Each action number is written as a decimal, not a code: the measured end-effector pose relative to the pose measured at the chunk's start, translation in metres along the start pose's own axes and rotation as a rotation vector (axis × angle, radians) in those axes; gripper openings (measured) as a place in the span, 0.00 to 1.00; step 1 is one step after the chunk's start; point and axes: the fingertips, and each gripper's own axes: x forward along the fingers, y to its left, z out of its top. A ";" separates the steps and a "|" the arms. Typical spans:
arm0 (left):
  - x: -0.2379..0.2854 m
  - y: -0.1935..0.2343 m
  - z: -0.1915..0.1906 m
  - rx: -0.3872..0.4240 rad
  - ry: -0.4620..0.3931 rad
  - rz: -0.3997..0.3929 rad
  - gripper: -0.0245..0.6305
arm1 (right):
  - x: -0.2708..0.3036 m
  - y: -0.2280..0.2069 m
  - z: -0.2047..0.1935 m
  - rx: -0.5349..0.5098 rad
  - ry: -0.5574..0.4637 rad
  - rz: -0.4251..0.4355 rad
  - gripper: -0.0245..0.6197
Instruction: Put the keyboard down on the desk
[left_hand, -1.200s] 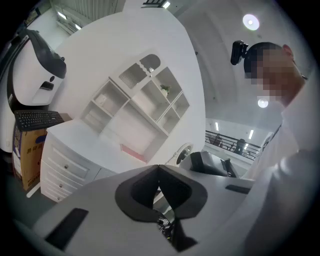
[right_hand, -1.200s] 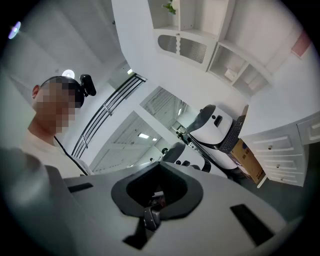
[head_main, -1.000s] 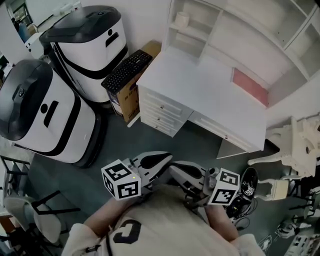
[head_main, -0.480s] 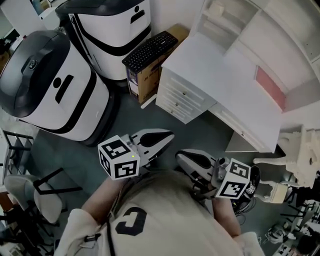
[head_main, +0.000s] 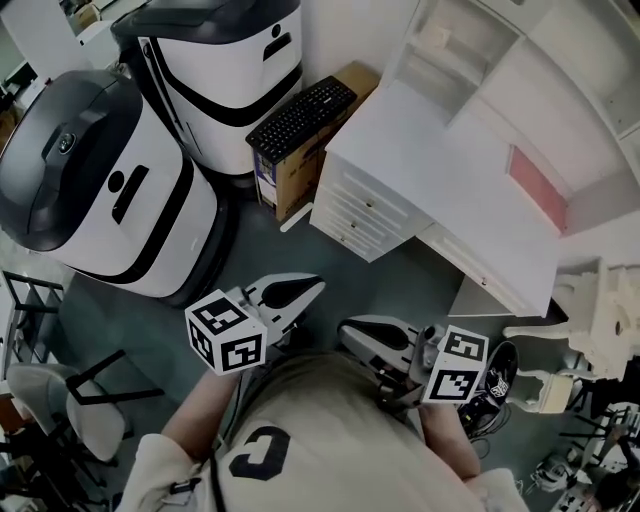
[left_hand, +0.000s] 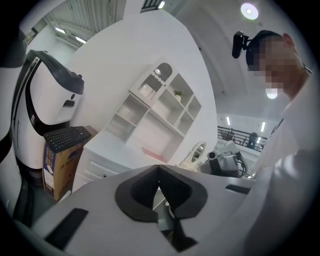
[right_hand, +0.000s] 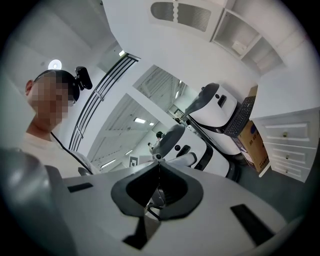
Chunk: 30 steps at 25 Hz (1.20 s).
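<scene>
The black keyboard (head_main: 300, 117) lies on top of a brown cardboard box (head_main: 296, 180), which stands on the floor against the left end of the white desk (head_main: 430, 165). The left gripper view shows the keyboard (left_hand: 67, 138) at the left, and the right gripper view shows the keyboard (right_hand: 241, 116) at the right. My left gripper (head_main: 316, 285) and right gripper (head_main: 344, 328) are close to my body, well short of the box. Both are shut and empty. Each points roughly level, as the left gripper (left_hand: 159, 166) and the right gripper (right_hand: 159, 162) show in their own views.
Two large white-and-black machines (head_main: 100, 190) (head_main: 225, 60) stand left of the box. The desk has drawers (head_main: 360, 215) and a white shelf unit (head_main: 520, 70) with a pink panel (head_main: 536, 186). A dark chair (head_main: 75, 415) is at lower left, white furniture (head_main: 600, 310) and shoes (head_main: 497, 375) at lower right.
Both grippers, still shut, have drawn back a little toward my body. The head view has swung, so the keyboard and desk now sit further right in the picture.
</scene>
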 end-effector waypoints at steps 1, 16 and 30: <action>0.004 -0.001 0.000 -0.004 0.002 -0.005 0.06 | 0.000 -0.003 0.001 0.006 0.004 0.002 0.07; 0.084 0.017 0.041 0.016 -0.005 0.122 0.06 | -0.015 -0.064 0.081 0.023 0.055 0.143 0.07; 0.156 0.037 0.071 0.019 -0.050 0.293 0.06 | -0.053 -0.119 0.143 0.020 0.140 0.261 0.07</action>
